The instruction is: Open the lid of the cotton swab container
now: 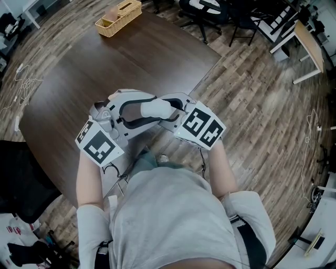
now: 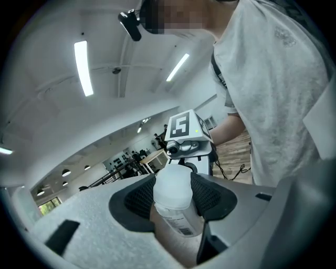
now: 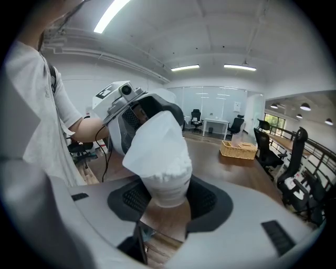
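Count by kind:
- Person: one, seen from above at bottom of head view.
- Handheld grippers: two, left gripper [image 2: 172,197] and right gripper [image 3: 164,197], two fingers each.
- Marker cubes: two, left cube [image 1: 97,144] and right cube [image 1: 203,126], centre of frame.
- Cotton swab container [image 1: 156,109]: one.
- Lid [image 3: 155,142]: one.
- Worktop [image 1: 105,63]: one, dark brown.
- Wicker basket [image 1: 118,17]: one, upper left of frame.
- Black office chairs [image 1: 202,13]: at least two, top of frame; exact number not determinable.
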